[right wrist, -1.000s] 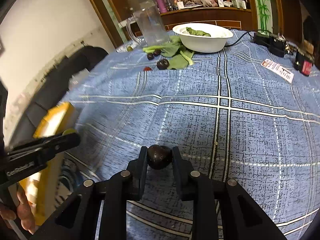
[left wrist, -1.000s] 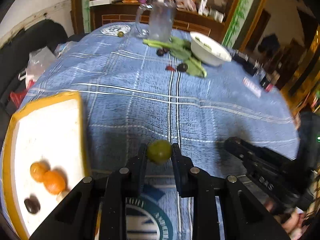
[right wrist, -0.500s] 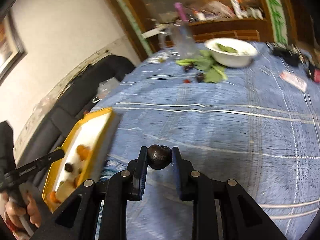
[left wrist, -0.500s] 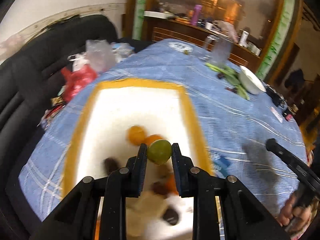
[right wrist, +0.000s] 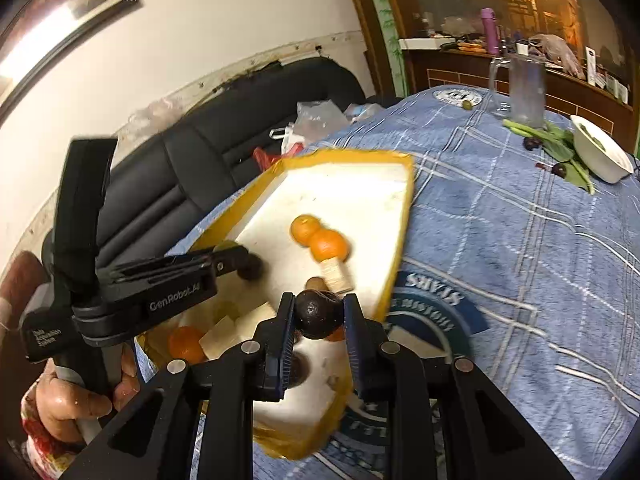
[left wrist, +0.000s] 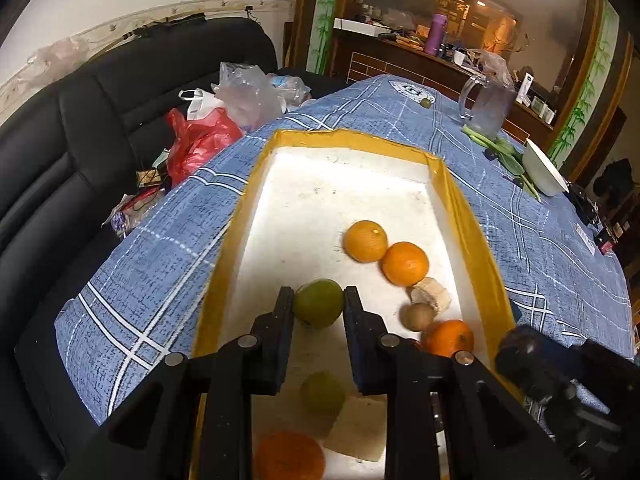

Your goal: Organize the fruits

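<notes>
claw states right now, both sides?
Left claw: shut on the green fruit, over the tray.
Right claw: shut on the dark fruit, at the tray's near edge.

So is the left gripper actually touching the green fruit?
Touching. The left wrist view shows the left gripper with both pads pressed against the green fruit, held over the tray.

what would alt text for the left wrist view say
The left gripper holds a green fruit over a white foam tray with a yellow rim, which contains oranges and other fruit. The tray sits on a blue checked tablecloth, with a black sofa behind.
</notes>
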The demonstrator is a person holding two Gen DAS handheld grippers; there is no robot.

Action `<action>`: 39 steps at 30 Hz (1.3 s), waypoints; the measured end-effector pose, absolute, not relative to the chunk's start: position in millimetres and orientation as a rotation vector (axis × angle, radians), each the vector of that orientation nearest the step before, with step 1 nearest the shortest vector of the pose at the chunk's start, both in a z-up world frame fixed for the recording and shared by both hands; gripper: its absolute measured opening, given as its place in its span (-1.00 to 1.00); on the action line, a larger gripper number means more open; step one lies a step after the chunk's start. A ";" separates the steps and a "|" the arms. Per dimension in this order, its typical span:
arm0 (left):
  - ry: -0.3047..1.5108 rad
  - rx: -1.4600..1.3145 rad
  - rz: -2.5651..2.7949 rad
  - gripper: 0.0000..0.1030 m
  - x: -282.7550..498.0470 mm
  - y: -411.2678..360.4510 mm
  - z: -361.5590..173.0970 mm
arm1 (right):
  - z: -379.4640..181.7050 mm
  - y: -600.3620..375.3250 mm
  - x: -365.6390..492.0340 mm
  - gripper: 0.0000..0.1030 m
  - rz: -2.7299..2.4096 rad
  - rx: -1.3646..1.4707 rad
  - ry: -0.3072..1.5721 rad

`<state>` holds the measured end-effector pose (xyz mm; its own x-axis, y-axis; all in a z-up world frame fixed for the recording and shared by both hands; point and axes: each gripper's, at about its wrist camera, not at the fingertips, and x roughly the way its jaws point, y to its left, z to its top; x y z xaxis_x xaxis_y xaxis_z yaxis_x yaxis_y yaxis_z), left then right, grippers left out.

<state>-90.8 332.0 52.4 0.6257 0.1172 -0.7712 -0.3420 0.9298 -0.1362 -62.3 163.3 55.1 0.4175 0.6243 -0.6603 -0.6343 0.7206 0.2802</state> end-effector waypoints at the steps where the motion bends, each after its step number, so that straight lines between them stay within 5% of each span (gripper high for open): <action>1: 0.855 -0.287 0.270 -0.53 -91.7 333.8 52.8 | 52.1 168.7 -64.2 -0.48 0.786 -0.029 0.825; 5: 0.839 -0.315 0.256 -0.08 -95.0 338.3 56.5 | 46.8 177.4 -69.2 -0.47 0.766 -0.079 0.820; 10: 0.825 -0.336 0.237 0.08 -96.2 336.9 60.1 | 44.8 175.4 -69.7 -0.35 0.767 -0.069 0.831; 12: 0.829 -0.341 0.229 0.11 -95.4 334.7 60.2 | 44.7 172.0 -68.9 -0.06 0.770 -0.047 0.835; 18: 0.819 -0.337 0.232 0.20 -96.3 327.7 64.4 | 49.1 159.5 -73.7 -0.04 0.772 -0.012 0.828; 23: 0.750 -0.241 0.287 0.54 -103.4 308.7 77.3 | 54.9 142.3 -76.9 -0.04 0.728 -0.006 0.811; 39: 0.664 -0.101 0.381 0.71 -115.3 272.9 94.8 | 59.7 108.6 -86.3 0.27 0.585 0.004 0.755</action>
<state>-115.3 272.9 94.8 0.7210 0.3124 -0.6185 -0.3760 0.9261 0.0294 -86.3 108.6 59.7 0.5774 0.5013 -0.6445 -0.4987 0.8415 0.2078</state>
